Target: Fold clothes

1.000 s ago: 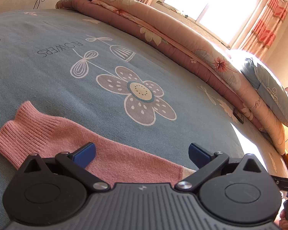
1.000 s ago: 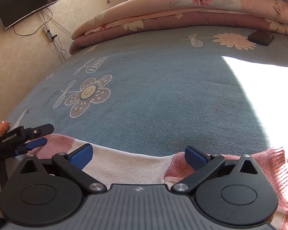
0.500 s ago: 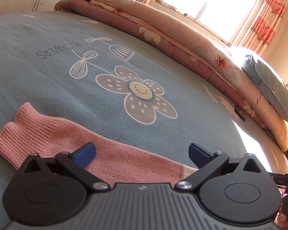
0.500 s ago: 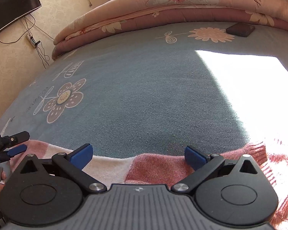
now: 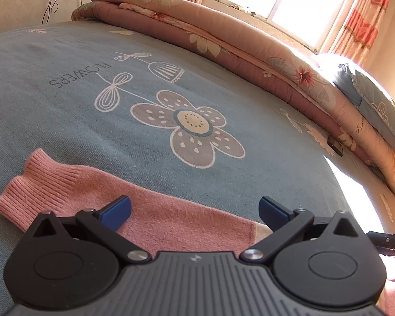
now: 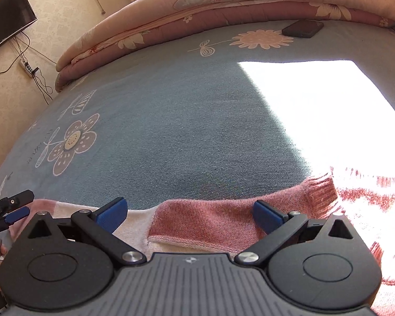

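A pink and cream knit sweater (image 5: 171, 218) lies flat on the blue bedsheet (image 5: 65, 121). Its left sleeve ends in a ribbed cuff (image 5: 26, 184) at the lower left of the left wrist view. My left gripper (image 5: 194, 210) stands open just above that sleeve, nothing between its blue pads. In the right wrist view the sweater (image 6: 223, 221) shows a darker pink sleeve whose ribbed cuff (image 6: 321, 192) reaches into bright sunlight. My right gripper (image 6: 189, 212) is open over this sleeve. The left gripper (image 6: 10, 210) shows at that view's left edge.
A folded floral quilt (image 5: 223, 42) runs along the far side of the bed, with a blue pillow (image 5: 376, 105) at its right end. A dark phone (image 6: 302, 28) lies on the sheet near the quilt. A wall television (image 6: 5, 18) and cables hang at the left.
The right gripper has moved to the right along the sweater, from the cream body onto the darker pink sleeve. The left gripper has barely shifted. Both stayed open.
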The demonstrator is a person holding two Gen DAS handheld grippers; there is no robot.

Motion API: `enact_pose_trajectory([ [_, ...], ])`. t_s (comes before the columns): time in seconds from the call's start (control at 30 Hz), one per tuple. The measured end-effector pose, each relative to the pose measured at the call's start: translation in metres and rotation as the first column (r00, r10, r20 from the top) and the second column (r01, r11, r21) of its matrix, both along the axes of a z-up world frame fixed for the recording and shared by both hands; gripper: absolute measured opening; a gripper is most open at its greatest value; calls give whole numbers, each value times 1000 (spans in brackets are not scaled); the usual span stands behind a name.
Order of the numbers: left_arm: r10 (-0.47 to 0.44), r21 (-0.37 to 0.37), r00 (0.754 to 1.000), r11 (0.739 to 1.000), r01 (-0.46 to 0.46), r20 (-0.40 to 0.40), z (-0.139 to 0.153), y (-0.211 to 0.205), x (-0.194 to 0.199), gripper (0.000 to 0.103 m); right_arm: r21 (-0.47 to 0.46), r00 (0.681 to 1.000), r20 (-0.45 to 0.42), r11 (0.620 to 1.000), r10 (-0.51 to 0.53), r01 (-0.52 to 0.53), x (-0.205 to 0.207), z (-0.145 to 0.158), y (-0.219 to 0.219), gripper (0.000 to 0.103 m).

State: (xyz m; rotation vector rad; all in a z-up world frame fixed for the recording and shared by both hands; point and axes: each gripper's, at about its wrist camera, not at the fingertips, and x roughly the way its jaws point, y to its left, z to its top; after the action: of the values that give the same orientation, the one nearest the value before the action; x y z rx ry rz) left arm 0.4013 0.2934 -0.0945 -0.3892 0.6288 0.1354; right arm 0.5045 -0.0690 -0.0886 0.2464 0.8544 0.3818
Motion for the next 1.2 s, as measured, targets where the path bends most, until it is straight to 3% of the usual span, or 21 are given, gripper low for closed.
enact_pose_trajectory([
  [0.13,-22,137,999,990,18,26,37,-34,-13,102,-81,998,60,997,18,-13,-41,57,-28,103],
  [0.3,-53,304,997,952,35,53,84,-76,-29,102,-152,988,148,987,-36,58,-127,138,-104,103],
  [0.4,-151,393,985,914,105,88,109,-125,-52,102,-164,981,167,978,-103,131,-180,169,-158,103],
  [0.5,-276,417,960,879,231,50,116,-174,-73,102,-182,974,165,965,-157,187,-223,175,-198,103],
  [0.57,-351,409,936,853,323,-7,111,-207,-89,102,-193,972,150,959,-181,208,-252,165,-218,103],
  [0.7,-500,399,858,768,501,-116,87,-270,-128,102,-245,975,119,946,-189,213,-300,118,-229,103],
  [0.83,-565,443,804,683,581,-184,58,-318,-175,102,-313,977,98,926,-188,210,-339,55,-219,103],
  [0.93,-590,474,779,635,610,-210,38,-343,-208,102,-372,980,108,907,-169,197,-369,15,-207,103],
  [1.07,-613,474,756,608,637,-230,13,-360,-238,102,-393,983,116,902,-144,179,-387,-16,-202,103],
  [1.17,-597,472,762,612,635,-250,-4,-367,-249,102,-373,983,98,911,-153,179,-391,-34,-206,103],
  [1.2,-591,454,766,628,633,-252,-9,-366,-250,102,-341,981,103,920,-167,192,-393,-36,-210,103],
])
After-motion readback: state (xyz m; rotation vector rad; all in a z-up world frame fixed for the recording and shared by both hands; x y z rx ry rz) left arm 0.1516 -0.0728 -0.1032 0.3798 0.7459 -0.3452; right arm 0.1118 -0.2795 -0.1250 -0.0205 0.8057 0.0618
